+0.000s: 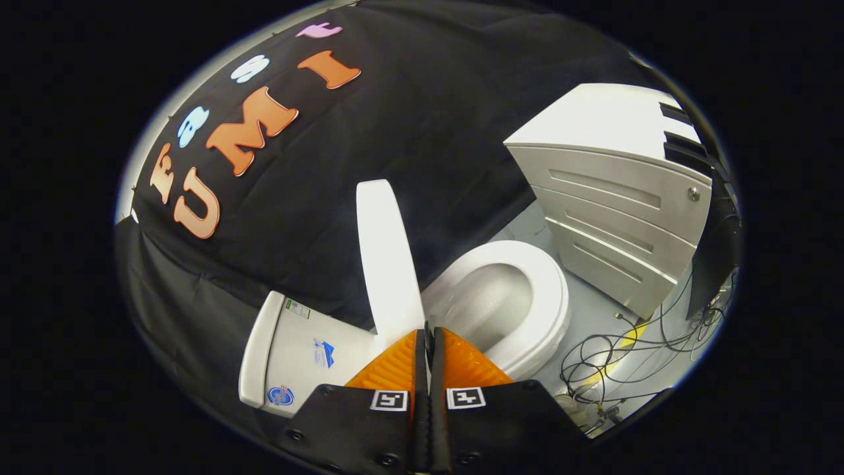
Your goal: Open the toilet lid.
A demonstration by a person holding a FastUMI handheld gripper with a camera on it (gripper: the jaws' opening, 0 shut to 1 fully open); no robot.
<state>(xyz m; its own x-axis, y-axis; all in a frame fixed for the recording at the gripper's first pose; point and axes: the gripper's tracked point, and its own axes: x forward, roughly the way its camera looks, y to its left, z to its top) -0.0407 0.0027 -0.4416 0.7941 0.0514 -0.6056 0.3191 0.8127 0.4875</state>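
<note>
The white toilet lid (388,257) stands raised, nearly upright, leaning toward the tank (297,349). The seat and open bowl (527,300) lie uncovered to the right of the lid, just beyond my fingers. My gripper (427,328) is shut, its fingers pressed together with only a thin slit between them and nothing visibly held. The fingertips sit right at the lid's lower end, near the hinge, between the lid and the bowl.
A white drawer cabinet (613,198) stands beyond the bowl on the right. Loose black and yellow cables (616,356) lie tangled on the pale floor beside the toilet. The booth's black cloth wall (422,119) hangs behind the lid and tank.
</note>
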